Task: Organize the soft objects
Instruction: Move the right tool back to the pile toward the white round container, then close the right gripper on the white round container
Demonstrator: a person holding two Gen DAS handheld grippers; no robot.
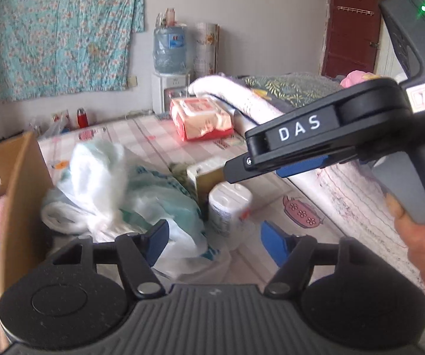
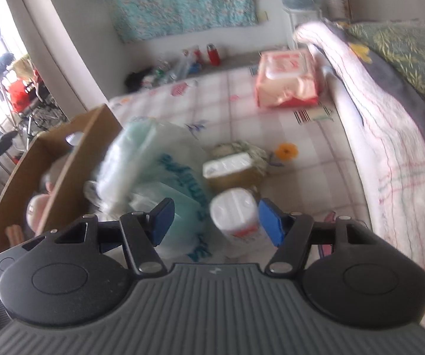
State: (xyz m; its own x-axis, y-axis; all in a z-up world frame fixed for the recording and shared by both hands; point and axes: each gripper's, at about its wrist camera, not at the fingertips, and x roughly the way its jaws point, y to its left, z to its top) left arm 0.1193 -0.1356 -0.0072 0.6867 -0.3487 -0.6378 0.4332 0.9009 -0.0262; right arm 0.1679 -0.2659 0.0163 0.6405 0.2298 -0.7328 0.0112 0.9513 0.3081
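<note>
Left to right. Cardboard box [image 1: 20, 195] sits at the left edge of the bed, open on top, with a pink soft thing and other bits already inside; contents mostly hidden by the near wall.

Just right of the box: a heap of plastic bags [image 1: 117, 195], white and pale green, soft goods inside, touching or nearly touching the box wall. Blurred in both views.

Left gripper [image 1: 212, 239] hovers above the heap's right side, jaws wide apart, nothing between them.

Next right: a white tub [image 2: 236, 210] upright, with a small carton [image 2: 230, 171] behind it. Right gripper [image 2: 212, 222] is above the tub, jaws fully spread and empty; the tub sits in the gap but the pads look clear of it.

Judgement: mid-task, between picks, box partly filled. Next move probably goes for the bags: descend, pinch a fold, lift over the box wall. Loose plastic may slip or drag neighbours.

Farther back: a pink wipes pack [image 1: 203, 118] lies flat, well apart from the cluster.

Surface: bed [image 1: 271, 201] under a checked printed sheet, folded quilts [image 1: 286, 94] along the right side. Room: floral cloth [image 1: 64, 35] on the wall, water dispenser [image 1: 169, 68] in the corner, red door [image 1: 351, 26] far right.
</note>
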